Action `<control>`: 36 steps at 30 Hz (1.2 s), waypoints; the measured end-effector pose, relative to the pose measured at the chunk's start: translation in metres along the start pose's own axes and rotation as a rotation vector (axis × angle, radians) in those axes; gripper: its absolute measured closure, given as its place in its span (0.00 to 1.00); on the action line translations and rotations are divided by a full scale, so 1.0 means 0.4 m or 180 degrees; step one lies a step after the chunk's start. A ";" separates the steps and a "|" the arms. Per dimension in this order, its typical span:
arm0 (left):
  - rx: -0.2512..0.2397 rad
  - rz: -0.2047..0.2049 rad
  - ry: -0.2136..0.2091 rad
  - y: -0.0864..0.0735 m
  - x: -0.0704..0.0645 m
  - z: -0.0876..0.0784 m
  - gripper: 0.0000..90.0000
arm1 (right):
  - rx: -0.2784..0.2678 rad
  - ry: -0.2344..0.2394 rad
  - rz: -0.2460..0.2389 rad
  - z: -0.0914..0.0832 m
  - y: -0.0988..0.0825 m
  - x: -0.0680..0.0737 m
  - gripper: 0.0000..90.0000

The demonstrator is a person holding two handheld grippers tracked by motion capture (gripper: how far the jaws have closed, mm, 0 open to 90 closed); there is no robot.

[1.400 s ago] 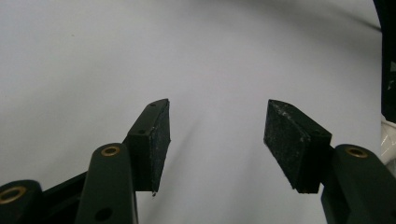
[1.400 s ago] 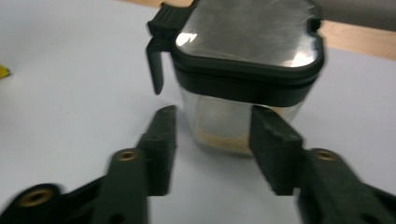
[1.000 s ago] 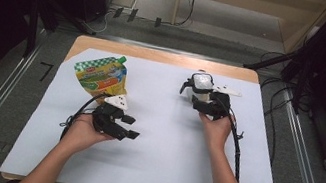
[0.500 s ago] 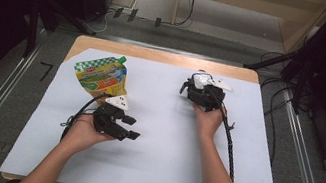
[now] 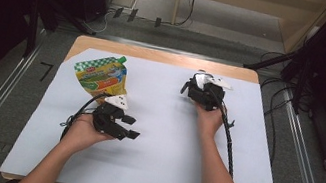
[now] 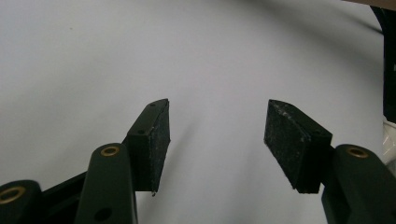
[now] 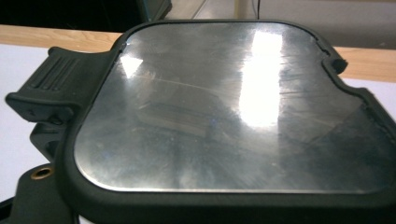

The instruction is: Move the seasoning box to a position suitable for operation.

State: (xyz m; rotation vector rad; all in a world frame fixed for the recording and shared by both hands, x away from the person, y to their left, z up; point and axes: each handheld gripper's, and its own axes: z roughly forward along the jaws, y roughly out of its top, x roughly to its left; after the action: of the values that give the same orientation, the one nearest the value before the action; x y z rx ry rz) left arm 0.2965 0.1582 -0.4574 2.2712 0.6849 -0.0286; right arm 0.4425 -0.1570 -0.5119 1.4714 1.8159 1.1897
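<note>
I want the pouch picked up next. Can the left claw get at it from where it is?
Probably yes. The left claw is open with nothing between its jaws, and the pouch lies flat just beyond that hand on the white mat, nothing between them, though the claw points away and would need turning.

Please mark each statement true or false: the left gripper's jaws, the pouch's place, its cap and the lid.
1. The left gripper has open jaws with nothing between them. True.
2. The yellow pouch lies under the right gripper. False: it lies near the left gripper, at the far left of the table.
3. The shiny metal lid has a black rim. True.
4. The pouch's cap is red. False: it is green.
</note>
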 end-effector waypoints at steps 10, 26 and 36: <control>-0.0006 -0.0009 0.0007 0.000 0.000 -0.001 0.46 | 0.0042 0.0236 -0.0003 -0.037 0.020 -0.010 0.18; -0.0029 -0.0028 0.0009 0.000 0.000 -0.003 0.46 | 0.0011 0.0817 -0.0489 -0.222 -0.001 0.076 0.18; -0.0017 -0.0015 0.0019 0.000 0.000 0.000 0.47 | 0.0105 0.1232 -0.0673 -0.296 -0.090 0.136 0.18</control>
State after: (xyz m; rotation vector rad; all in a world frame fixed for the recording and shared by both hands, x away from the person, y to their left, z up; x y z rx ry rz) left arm 0.2966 0.1580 -0.4574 2.2655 0.6929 -0.0223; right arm 0.3125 -0.1429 -0.4785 1.0832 2.1904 1.4122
